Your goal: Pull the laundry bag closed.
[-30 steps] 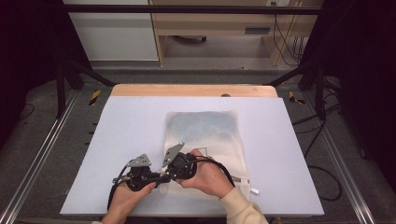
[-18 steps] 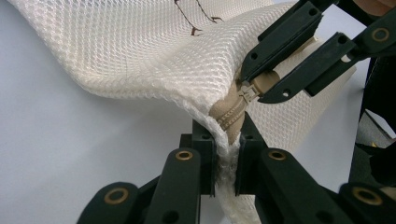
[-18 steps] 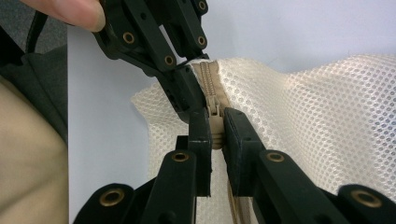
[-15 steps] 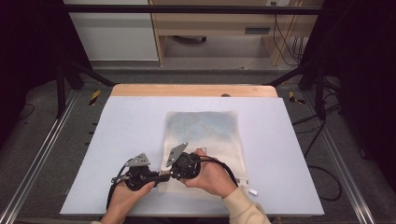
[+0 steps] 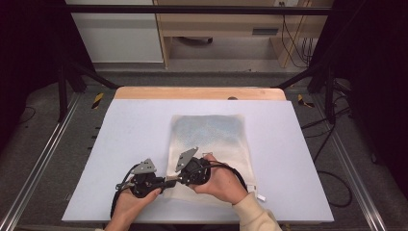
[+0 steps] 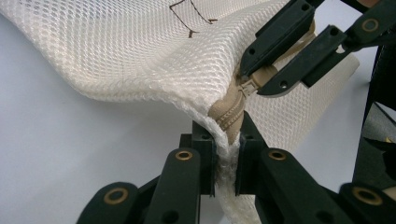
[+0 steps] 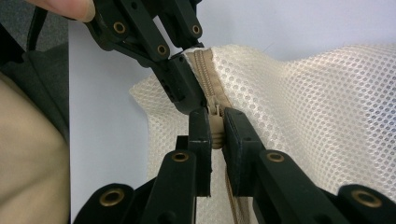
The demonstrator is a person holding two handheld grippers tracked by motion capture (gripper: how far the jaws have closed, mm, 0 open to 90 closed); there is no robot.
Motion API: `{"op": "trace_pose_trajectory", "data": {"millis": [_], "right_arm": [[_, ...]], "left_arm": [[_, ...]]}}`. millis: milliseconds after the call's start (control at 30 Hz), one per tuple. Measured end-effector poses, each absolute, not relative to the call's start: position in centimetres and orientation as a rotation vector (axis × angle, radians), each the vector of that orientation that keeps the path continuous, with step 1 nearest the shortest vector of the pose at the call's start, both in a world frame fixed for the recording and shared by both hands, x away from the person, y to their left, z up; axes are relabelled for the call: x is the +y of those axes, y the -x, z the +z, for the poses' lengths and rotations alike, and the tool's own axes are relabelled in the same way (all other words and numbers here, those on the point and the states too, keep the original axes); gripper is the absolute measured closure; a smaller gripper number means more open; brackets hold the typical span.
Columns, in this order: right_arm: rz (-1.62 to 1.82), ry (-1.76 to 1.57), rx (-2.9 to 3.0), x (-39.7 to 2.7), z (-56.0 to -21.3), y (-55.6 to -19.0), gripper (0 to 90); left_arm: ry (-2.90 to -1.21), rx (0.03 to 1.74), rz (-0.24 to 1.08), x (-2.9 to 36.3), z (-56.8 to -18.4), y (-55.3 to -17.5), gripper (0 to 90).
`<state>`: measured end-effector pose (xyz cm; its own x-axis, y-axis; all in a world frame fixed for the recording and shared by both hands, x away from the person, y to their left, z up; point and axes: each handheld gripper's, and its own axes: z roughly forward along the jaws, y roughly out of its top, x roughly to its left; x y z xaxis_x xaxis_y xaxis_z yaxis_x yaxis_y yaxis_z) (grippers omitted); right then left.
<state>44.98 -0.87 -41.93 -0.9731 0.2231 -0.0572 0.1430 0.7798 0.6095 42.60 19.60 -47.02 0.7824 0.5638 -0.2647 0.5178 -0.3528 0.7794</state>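
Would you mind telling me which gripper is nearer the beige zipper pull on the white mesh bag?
Right. The right gripper has its jaws clamped on the beige zipper pull; the left gripper pinches the white mesh bag edge just beside it.

The mesh laundry bag (image 5: 209, 149) lies flat on the table (image 5: 120, 139), right of its middle, its long side running away from the person. Its near left corner is lifted off the surface. The left gripper (image 5: 166, 182) sits just left of that corner, clamped on the bag's edge at the end of the zipper (image 6: 231, 114). The right gripper (image 5: 179, 181) lies over the bag's near end, just right of the left one, pinching the zipper pull (image 7: 215, 128). The two sets of jaws almost touch. A small tag (image 5: 261, 197) lies beside the bag's near right corner.
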Motion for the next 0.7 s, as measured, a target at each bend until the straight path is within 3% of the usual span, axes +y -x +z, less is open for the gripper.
{"op": "trace_pose_trajectory", "data": {"millis": [700], "right_arm": [[0.978,-0.306,2.837,-1.53,-41.51,-44.84,82.1]], "left_arm": [[-2.009,0.777,0.08,19.39,-46.93,-42.47,81.7]]}}
